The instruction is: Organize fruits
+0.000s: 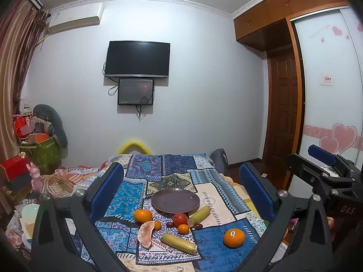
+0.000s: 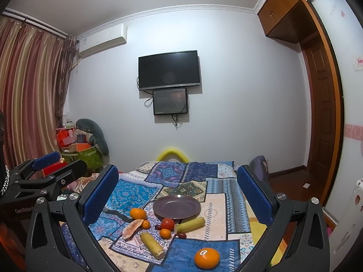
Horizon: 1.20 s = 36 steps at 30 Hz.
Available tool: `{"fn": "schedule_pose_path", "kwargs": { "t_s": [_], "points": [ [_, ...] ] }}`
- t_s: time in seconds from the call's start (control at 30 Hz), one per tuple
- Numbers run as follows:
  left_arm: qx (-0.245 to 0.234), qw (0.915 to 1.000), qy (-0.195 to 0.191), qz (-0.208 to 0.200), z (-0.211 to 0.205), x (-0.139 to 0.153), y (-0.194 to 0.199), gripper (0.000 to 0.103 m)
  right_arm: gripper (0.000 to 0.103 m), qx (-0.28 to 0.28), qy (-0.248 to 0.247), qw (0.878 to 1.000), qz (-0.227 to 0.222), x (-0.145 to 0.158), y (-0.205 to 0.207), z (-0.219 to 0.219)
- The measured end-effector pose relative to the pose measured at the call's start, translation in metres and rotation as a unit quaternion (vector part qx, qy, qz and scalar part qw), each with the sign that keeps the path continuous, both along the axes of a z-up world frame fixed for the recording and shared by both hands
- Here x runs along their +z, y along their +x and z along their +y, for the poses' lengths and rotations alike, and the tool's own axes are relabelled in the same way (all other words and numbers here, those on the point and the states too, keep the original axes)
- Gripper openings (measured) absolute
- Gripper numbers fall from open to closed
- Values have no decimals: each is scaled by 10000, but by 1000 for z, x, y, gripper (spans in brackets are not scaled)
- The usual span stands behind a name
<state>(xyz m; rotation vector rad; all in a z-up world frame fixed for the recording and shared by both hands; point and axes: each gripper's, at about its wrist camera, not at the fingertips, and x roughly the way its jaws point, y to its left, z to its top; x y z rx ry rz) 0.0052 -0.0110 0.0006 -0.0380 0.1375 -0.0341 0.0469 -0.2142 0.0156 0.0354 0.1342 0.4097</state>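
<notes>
Your left gripper [image 1: 181, 195] and right gripper [image 2: 178, 195] both hang spread wide, holding nothing, above the patchwork cloth [image 1: 186, 165]. Nearest you lies the stickered orange [image 2: 207, 258], apart from the rest. Farther off, the purple plate [image 2: 176, 207] sits bare, with another orange [image 2: 138, 213], a tomato [image 2: 167, 223] and two corn pieces [image 2: 151, 244] clustered just before it.

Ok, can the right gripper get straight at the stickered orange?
Probably yes: the right gripper is open, the stickered orange lies alone on the cloth, nearest of the fruit, with nothing in front of it.
</notes>
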Motion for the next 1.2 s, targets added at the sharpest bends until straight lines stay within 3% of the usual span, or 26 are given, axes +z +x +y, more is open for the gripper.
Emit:
{"fn": "schedule_pose_path", "kwargs": {
  "t_s": [1.2],
  "points": [
    [-15, 10000, -48, -6, -3, -1, 0, 103, 103, 59, -92, 9999, -83, -6, -3, 8]
  ]
}}
